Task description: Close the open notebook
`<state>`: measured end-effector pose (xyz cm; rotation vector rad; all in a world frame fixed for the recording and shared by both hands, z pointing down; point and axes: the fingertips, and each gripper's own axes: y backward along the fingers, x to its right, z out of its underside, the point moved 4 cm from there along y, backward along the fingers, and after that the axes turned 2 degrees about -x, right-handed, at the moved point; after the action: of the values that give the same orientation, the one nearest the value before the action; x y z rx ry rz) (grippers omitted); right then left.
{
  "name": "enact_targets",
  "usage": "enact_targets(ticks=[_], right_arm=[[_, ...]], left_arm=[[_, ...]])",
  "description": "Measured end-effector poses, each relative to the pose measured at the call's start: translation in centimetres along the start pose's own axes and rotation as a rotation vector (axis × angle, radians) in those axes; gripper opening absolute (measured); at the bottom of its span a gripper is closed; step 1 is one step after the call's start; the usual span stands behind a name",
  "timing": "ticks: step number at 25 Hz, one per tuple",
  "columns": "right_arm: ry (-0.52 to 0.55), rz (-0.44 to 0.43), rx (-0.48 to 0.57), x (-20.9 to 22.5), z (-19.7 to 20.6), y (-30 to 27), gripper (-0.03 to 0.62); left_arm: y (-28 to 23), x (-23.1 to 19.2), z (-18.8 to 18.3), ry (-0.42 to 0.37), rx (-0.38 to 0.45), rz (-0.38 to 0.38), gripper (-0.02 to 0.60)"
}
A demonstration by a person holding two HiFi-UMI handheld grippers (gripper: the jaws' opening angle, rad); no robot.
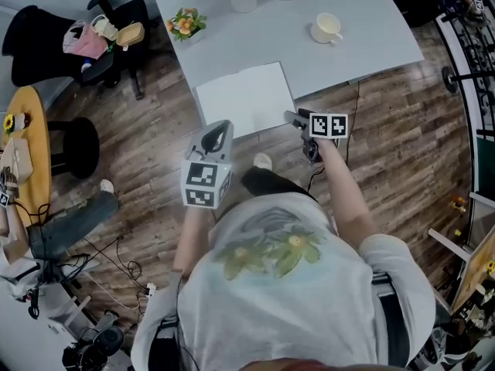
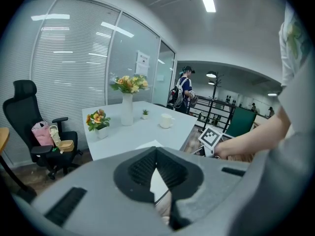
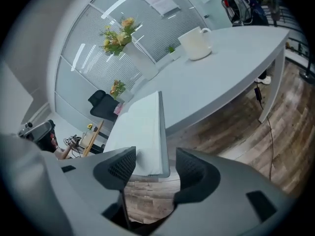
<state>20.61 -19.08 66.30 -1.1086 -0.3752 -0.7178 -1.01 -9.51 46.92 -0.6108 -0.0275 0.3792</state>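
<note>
While the open notebook (image 1: 246,99) lies flat at the white table's (image 1: 363,29) near edge, your right gripper (image 1: 294,118), jaws apart, faces its right-hand edge. Your left gripper (image 1: 217,139), jaws together and empty, hangs farther back.

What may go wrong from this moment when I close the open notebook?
1. The notebook seems to hang over the near edge of the table; a push there may slide it onto the floor.
2. The right gripper is open at the notebook's near corner; it may catch several pages, or bend them, instead of one clean half.
</note>
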Motion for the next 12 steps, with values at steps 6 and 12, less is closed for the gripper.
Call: enact_targets(ticks=[6, 12], right_arm=[[-0.109, -0.100, -0.015, 1.00, 0.86, -0.14, 0.255], [-0.137, -0.162, -0.020, 0.78, 0.91, -0.37, 0.174]], left_arm=[[-0.68, 0.56, -0.59, 0.007, 0.018, -0.033, 0.004], [-0.76, 0.79, -0.80, 0.000, 0.029, -0.053, 0.005]])
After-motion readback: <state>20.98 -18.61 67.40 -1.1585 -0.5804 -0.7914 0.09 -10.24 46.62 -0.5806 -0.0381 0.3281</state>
